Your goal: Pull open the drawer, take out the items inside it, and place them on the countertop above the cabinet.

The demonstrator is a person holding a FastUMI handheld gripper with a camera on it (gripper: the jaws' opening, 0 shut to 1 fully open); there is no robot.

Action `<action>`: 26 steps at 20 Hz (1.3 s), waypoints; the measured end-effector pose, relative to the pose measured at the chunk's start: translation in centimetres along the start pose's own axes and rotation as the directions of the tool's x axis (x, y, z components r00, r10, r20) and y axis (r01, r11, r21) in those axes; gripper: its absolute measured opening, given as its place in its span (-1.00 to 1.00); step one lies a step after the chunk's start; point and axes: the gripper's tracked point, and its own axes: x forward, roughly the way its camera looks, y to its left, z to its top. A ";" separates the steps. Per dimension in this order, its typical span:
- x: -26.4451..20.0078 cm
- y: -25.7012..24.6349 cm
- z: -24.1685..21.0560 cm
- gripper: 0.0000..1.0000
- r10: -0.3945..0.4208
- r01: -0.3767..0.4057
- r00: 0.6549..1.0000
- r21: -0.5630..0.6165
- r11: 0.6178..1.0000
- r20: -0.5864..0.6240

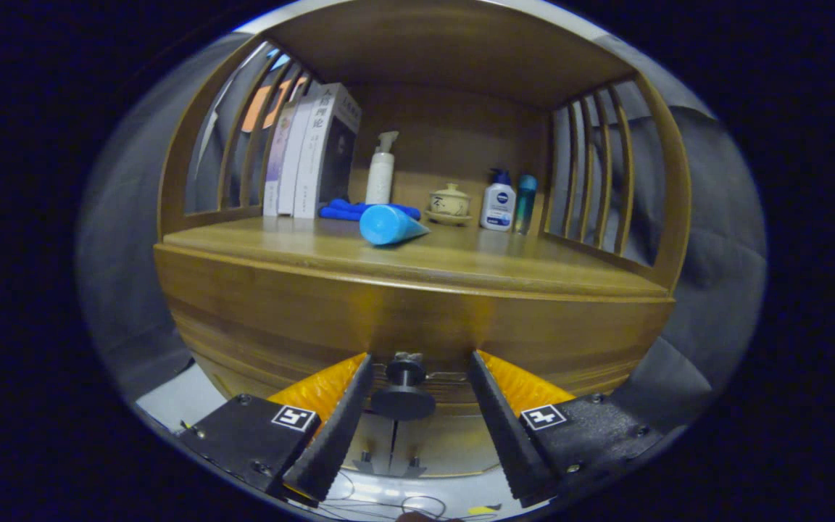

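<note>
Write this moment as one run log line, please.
phase: reaching for knob | gripper: open, fingers either side of drawer knob, not pressing | drawer: closed | countertop: blue tube lying

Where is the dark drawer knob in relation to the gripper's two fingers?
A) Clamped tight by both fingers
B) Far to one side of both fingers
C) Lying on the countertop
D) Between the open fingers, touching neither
D: the drawer knob sits in the gap of the gripper, with clear space between it and each finger.
</note>
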 end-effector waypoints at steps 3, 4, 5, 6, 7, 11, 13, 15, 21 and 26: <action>-0.7 -0.3 0.3 0.81 0.036 -0.035 0.999 0.032 0.999 -0.028; -0.9 -0.7 0.8 0.83 0.037 -0.036 0.999 0.053 0.998 -0.027; -1.3 -0.8 1.0 0.84 0.045 -0.043 0.999 0.071 0.997 -0.025; -1.7 -1.2 1.3 0.84 0.045 -0.043 0.999 0.080 0.996 -0.020; -2.2 -1.5 1.6 0.83 0.044 -0.042 0.999 0.082 0.996 -0.015; -5.1 -2.3 1.6 0.83 0.053 -0.054 0.999 0.056 0.997 0.011; -6.8 -2.5 1.4 0.83 0.054 -0.055 0.998 0.038 0.998 0.023; -8.3 -2.9 1.4 0.83 0.055 -0.056 0.998 0.038 0.998 0.026; -15.8 -2.5 4.5 0.83 0.093 -0.103 0.991 0.100 0.990 0.100; -23.2 -1.2 7.1 0.83 0.158 -0.177 0.966 0.074 0.981 0.206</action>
